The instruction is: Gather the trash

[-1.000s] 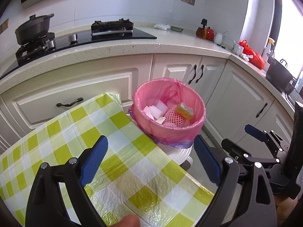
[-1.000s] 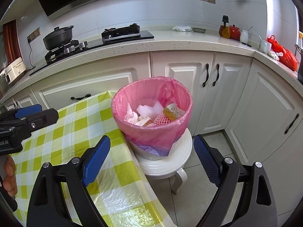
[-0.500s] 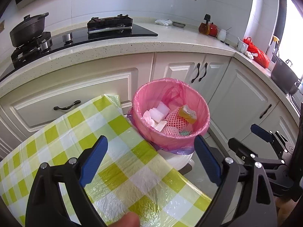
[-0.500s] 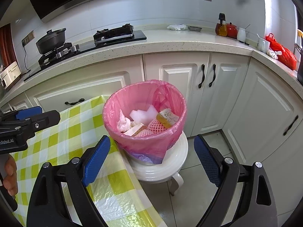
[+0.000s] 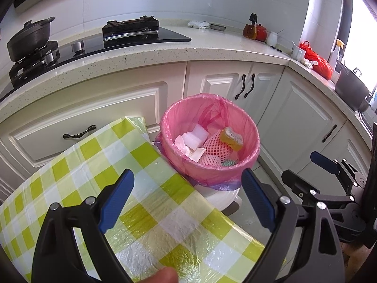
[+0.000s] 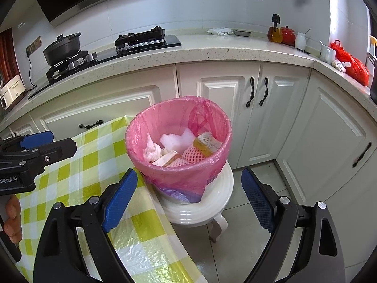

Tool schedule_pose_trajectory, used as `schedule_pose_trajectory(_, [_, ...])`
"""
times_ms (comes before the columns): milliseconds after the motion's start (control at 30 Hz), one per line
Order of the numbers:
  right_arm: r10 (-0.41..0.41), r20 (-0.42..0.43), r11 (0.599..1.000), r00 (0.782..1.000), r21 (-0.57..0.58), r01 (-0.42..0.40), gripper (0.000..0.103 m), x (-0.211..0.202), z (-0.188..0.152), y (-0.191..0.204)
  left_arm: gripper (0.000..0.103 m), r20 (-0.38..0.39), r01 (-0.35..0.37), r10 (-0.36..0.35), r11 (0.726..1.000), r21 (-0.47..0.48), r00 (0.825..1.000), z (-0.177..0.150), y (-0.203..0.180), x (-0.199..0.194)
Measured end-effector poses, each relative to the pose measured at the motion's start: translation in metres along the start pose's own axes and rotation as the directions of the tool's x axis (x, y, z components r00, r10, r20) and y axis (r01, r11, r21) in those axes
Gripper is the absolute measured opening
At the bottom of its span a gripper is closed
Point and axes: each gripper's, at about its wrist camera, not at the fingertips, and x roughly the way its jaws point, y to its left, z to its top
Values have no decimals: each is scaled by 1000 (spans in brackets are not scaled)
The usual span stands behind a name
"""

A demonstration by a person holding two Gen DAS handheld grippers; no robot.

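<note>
Pink-lined bin, already holding the trash, sits on a small white stool just beside the checked counter, so with your left tool and right tool both wide open and empty, a careless nudge could tip it

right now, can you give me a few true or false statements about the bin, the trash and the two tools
1. The bin has a pink liner. True.
2. The bin stands directly on the floor. False: it sits on a white stool.
3. The left tool is shut on a sponge. False: it is open and empty; the sponge lies in the bin.
4. The right tool is open and empty. True.
5. Trash lies on the checked tablecloth. False: none shows there; the visible trash is in the bin.
</note>
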Motion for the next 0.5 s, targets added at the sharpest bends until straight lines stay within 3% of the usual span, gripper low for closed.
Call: schedule_pose_trajectory(500, [-2,0,1000,1000,6,2,85,1,-1,0,89,-13,26,-26,999,25,1000,-2,2,4])
